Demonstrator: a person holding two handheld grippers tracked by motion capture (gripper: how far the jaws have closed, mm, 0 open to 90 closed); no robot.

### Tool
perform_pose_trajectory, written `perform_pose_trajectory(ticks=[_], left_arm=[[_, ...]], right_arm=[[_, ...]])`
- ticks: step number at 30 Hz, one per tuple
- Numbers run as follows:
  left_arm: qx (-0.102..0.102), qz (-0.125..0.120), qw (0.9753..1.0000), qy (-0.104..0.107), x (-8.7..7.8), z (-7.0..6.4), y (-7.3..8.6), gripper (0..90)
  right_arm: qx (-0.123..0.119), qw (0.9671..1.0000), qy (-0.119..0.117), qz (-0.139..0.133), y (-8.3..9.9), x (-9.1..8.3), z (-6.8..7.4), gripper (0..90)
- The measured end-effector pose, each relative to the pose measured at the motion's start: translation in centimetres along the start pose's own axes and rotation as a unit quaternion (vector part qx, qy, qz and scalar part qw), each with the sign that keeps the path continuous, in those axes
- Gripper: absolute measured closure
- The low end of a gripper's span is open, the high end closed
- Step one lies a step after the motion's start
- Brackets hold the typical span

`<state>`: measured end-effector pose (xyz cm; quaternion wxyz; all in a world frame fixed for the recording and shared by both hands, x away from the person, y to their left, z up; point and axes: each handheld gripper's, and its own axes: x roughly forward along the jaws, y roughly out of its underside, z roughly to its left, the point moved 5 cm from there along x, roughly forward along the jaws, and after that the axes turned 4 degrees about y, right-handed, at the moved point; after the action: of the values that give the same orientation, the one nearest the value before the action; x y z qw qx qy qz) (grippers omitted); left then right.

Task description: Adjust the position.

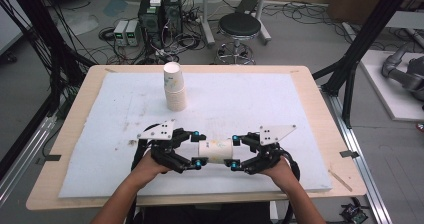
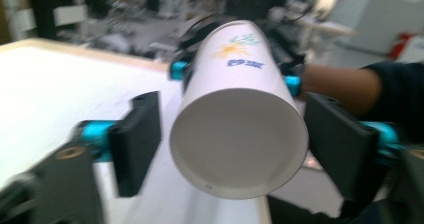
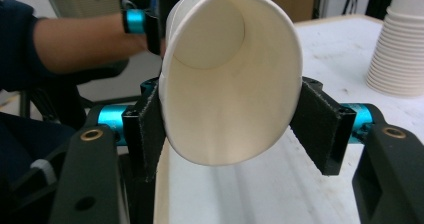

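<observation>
A white paper cup (image 1: 215, 150) lies on its side, lifted between both grippers near the table's front middle. In the right gripper view my right gripper (image 3: 232, 126) is shut on the cup's open rim (image 3: 230, 79), which is squeezed into an oval. My left gripper (image 2: 237, 144) is open around the cup's closed base (image 2: 239, 144); a clear gap shows on the left pad's side (image 2: 142, 139). The cup carries a small blue and yellow print (image 2: 240, 51). In the high view the left gripper (image 1: 198, 149) and right gripper (image 1: 233, 151) face each other.
A tall stack of white paper cups (image 1: 175, 86) stands upright at the back middle of the white foam mat (image 1: 100, 134), also seen as a stack of cups (image 3: 400, 49) in the right gripper view. Beyond the wooden table (image 1: 75, 109) are a stool (image 1: 239, 26) and cables.
</observation>
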<state>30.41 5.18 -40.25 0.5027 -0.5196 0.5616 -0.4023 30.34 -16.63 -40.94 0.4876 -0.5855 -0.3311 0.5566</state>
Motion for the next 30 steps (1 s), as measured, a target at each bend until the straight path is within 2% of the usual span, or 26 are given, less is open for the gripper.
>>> perform_pose_trajectory(ticks=[3, 5, 6, 7, 8, 9, 10, 11, 13, 14, 15, 17, 18, 19, 20, 21, 22, 25, 26, 27, 29, 30], left_arm=[[0.010, 0.030, 0.9994, -0.015, -0.1, -0.1, -0.1, 17.3], [0.023, 0.048, 0.9984, -0.022, -0.1, -0.2, -0.3, 17.3], [0.023, 0.048, 0.9984, -0.022, -0.1, -0.2, -0.3, 17.3], [0.036, 0.070, 0.9965, -0.029, -0.2, -0.2, -0.6, 17.3], [0.036, 0.070, 0.9965, -0.029, -0.2, -0.2, -0.6, 17.3], [0.039, 0.082, 0.9954, -0.032, -0.1, -0.2, -0.7, 17.3], [0.043, 0.093, 0.9942, -0.032, -0.1, -0.2, -0.7, 17.3], [0.043, 0.116, 0.9919, -0.030, 0.0, -0.2, -0.6, 17.4], [0.044, 0.123, 0.9910, -0.030, 0.1, -0.2, -0.5, 17.6], [0.045, 0.141, 0.9885, -0.031, 0.2, -0.2, -0.4, 17.7], [0.048, 0.150, 0.9870, -0.029, 0.2, -0.2, -0.4, 18.0], [0.047, 0.154, 0.9865, -0.028, 0.3, -0.2, -0.4, 18.4], [0.050, 0.165, 0.9845, -0.029, 0.3, -0.1, -0.3, 18.8], [0.051, 0.170, 0.9836, -0.030, 0.4, -0.1, -0.3, 19.0], [0.051, 0.170, 0.9836, -0.030, 0.4, -0.1, -0.3, 19.1], [0.050, 0.176, 0.9825, -0.032, 0.5, 0.0, -0.3, 19.2], [0.053, 0.184, 0.9810, -0.033, 0.5, 0.0, -0.2, 19.3], [0.051, 0.196, 0.9788, -0.032, 0.7, 0.0, -0.2, 19.9], [0.051, 0.196, 0.9788, -0.032, 0.7, 0.0, -0.2, 20.1], [0.053, 0.205, 0.9767, -0.033, 0.8, 0.0, -0.2, 20.4], [0.056, 0.215, 0.9743, -0.035, 0.9, 0.1, -0.1, 20.7], [0.056, 0.215, 0.9743, -0.035, 0.9, 0.1, -0.1, 20.8]], right_arm=[[-0.014, 0.9986, 0.027, 0.044, 0.0, 0.2, -0.1, 35.1], [-0.016, 0.9975, 0.030, 0.062, -0.1, 0.3, 0.0, 35.1], [-0.016, 0.9975, 0.030, 0.062, -0.1, 0.3, 0.0, 35.1], [-0.021, 0.9958, 0.038, 0.081, -0.2, 0.5, -0.1, 35.1], [-0.021, 0.9958, 0.038, 0.081, -0.2, 0.5, -0.1, 35.1], [-0.021, 0.9950, 0.039, 0.090, -0.3, 0.6, -0.1, 35.1], [-0.019, 0.9938, 0.035, 0.103, -0.6, 0.7, -0.1, 35.1], [-0.019, 0.9928, 0.036, 0.112, -0.7, 0.7, -0.1, 35.1], [-0.021, 0.9913, 0.032, 0.126, -1.0, 0.8, -0.2, 35.0], [-0.022, 0.9902, 0.034, 0.134, -1.2, 0.8, -0.2, 35.1], [-0.023, 0.9889, 0.032, 0.143, -1.4, 0.8, -0.2, 35.0], [-0.029, 0.9859, 0.028, 0.162, -1.8, 1.0, -0.3, 35.1], [-0.030, 0.9840, 0.027, 0.173, -2.0, 1.0, -0.2, 35.1], [-0.037, 0.9820, 0.028, 0.183, -2.2, 1.1, -0.3, 35.1], [-0.037, 0.9820, 0.028, 0.183, -2.2, 1.1, -0.3, 35.1], [-0.043, 0.9775, 0.027, 0.205, -2.5, 1.3, -0.2, 35.1], [-0.046, 0.9759, 0.026, 0.212, -2.6, 1.4, -0.2, 35.1], [-0.054, 0.9700, 0.023, 0.236, -3.1, 1.7, -0.1, 35.1], [-0.054, 0.9700, 0.023, 0.236, -3.1, 1.7, -0.1, 35.1], [-0.064, 0.9643, 0.023, 0.256, -3.4, 2.1, -0.1, 35.1], [-0.071, 0.9595, 0.024, 0.271, -3.6, 2.3, -0.1, 35.1], [-0.076, 0.9559, 0.023, 0.283, -3.8, 2.5, -0.1, 35.1]])
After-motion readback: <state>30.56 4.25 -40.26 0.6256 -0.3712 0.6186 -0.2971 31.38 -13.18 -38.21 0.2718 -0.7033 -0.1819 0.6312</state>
